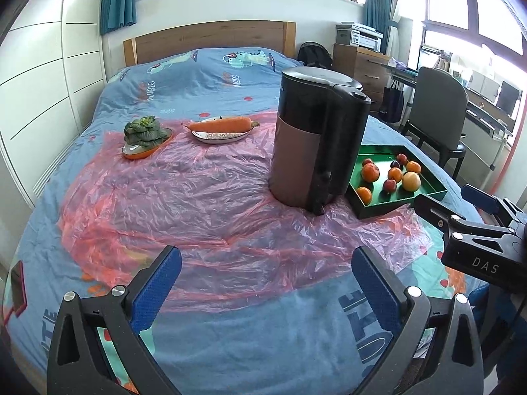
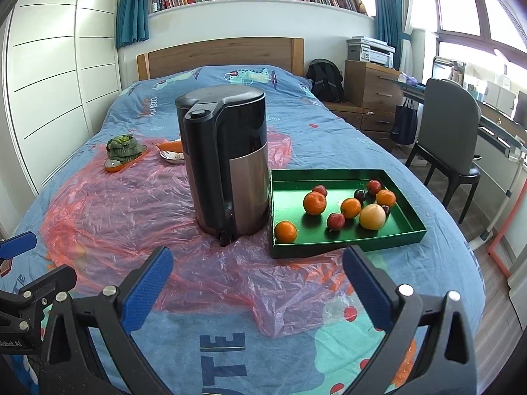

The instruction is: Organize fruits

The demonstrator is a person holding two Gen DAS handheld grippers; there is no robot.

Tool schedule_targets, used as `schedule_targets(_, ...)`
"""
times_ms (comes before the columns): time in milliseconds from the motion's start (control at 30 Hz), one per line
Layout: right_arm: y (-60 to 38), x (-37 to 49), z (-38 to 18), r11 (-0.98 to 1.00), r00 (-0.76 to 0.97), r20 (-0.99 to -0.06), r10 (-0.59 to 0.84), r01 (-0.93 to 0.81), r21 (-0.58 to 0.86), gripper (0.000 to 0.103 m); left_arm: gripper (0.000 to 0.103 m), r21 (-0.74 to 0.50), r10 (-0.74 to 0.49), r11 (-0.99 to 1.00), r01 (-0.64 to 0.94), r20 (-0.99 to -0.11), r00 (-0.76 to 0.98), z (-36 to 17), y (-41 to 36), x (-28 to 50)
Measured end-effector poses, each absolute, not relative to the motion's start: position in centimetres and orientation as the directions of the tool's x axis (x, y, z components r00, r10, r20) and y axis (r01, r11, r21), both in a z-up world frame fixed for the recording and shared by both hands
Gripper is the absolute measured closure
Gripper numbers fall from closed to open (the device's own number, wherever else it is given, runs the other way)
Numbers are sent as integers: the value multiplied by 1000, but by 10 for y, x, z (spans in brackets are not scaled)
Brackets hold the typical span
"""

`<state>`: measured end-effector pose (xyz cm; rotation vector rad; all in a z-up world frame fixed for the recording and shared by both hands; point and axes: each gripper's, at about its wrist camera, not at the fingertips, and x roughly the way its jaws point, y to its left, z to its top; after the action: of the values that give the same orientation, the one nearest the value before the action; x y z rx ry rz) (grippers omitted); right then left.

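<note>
A green tray (image 2: 346,244) lies on the bed to the right of a tall jug. In it are several oranges, one of them the front orange (image 2: 286,231), some small red fruits (image 2: 336,221), a dark plum (image 2: 359,195) and a pale yellow-peach fruit (image 2: 372,216). The left wrist view shows the same tray (image 1: 395,204) at the right, past the jug. My right gripper (image 2: 257,253) stands open over the blanket, just short of the tray's front wall, with nothing between its blue pads. My left gripper (image 1: 266,253) is open and empty too, over the pink sheet's near edge.
A tall black and copper jug (image 1: 316,138) stands mid-bed on a crinkled pink plastic sheet (image 1: 197,197). Farther back sit a plate with a carrot (image 1: 220,125) and an orange dish of leafy greens (image 1: 145,135). A grey chair (image 2: 451,138) and desk stand right of the bed.
</note>
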<state>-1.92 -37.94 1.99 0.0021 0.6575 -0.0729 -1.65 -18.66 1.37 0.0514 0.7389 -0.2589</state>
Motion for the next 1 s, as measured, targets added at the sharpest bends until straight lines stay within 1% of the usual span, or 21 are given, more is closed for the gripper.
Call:
schedule_targets(167, -382, -18, 16, 997, 784, -616, -72, 73, -23, 0, 2, -66, -223, 967, 245, -682, 697, 11, -185, -13)
schedule_targets(667, -395, -19, 9, 994, 776, -622, -101, 110, -23, 0, 2, -53, -211, 969, 242, -688, 694, 8, -188, -10)
schedule_targets(1000, -413, -22, 7, 991, 770, -627, -119, 131, -28, 0, 2, -55, -209, 969, 240, -697, 685, 7, -205, -7)
